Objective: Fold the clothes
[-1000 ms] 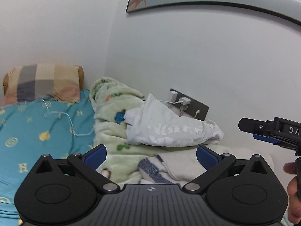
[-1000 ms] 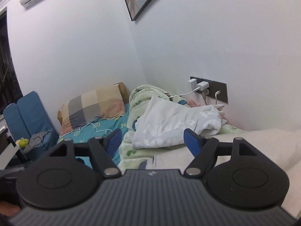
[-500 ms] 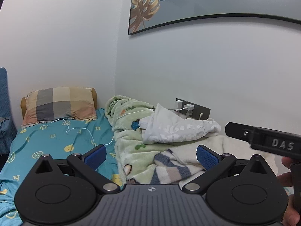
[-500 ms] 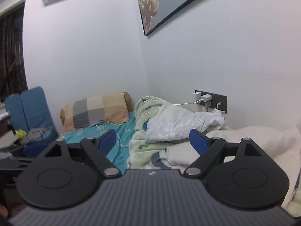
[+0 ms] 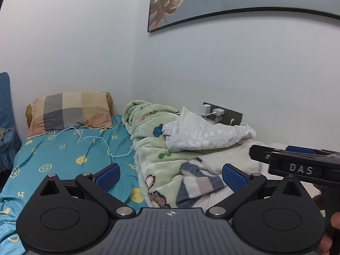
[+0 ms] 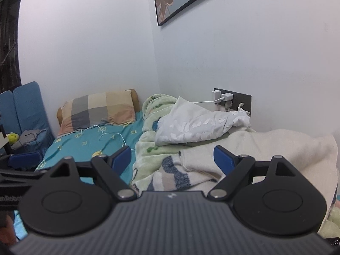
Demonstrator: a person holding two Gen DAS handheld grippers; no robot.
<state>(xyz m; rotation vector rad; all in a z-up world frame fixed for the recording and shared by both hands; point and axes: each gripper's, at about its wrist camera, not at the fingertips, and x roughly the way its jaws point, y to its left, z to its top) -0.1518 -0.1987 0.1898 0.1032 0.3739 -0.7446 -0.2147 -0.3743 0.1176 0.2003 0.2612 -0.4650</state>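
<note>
Both tongs have drawn back from the bed; left tongs [image 5: 171, 175] and right tongs [image 6: 172, 156] gape, released and empty, the striped cream garment [image 6: 204, 161] lying just ahead, between them.

A cream sweater [image 6: 250, 153] with blue, grey and tan striped cuffs lies spread and rumpled on the bed, one striped sleeve [image 5: 197, 182] curled toward the near edge. Beyond it a white garment [image 5: 204, 135] (faint white print, crumpled) sits heaped by the wall.
</note>
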